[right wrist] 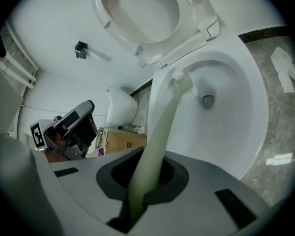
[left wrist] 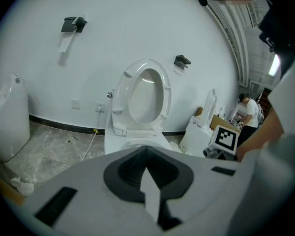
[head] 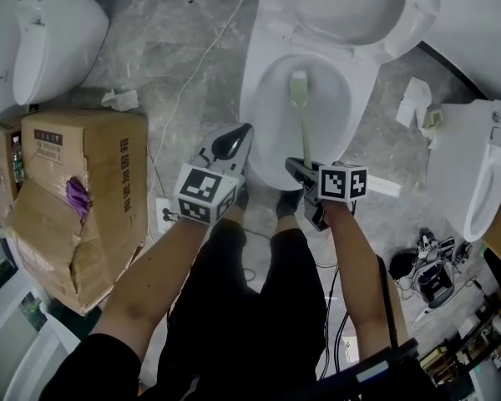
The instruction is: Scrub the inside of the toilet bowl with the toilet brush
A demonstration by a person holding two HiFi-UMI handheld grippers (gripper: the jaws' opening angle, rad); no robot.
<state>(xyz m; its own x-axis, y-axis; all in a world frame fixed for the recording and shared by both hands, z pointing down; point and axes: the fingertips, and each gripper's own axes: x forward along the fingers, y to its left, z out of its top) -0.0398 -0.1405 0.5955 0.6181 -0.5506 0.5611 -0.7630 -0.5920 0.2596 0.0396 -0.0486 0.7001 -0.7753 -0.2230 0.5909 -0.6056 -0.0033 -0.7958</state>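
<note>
Pale green plastic, light and probably a little whippy, the toilet brush is best held by its handle end, where the right gripper clamps it, the left gripper closed on nothing alongside, its bristles beyond, inside the toilet bowl.

Both forearms reach down, left gripper jaws together, right gripper jaws clamped.

Black trousers; grey left gripper and right gripper bear square-marker cubes.
</note>
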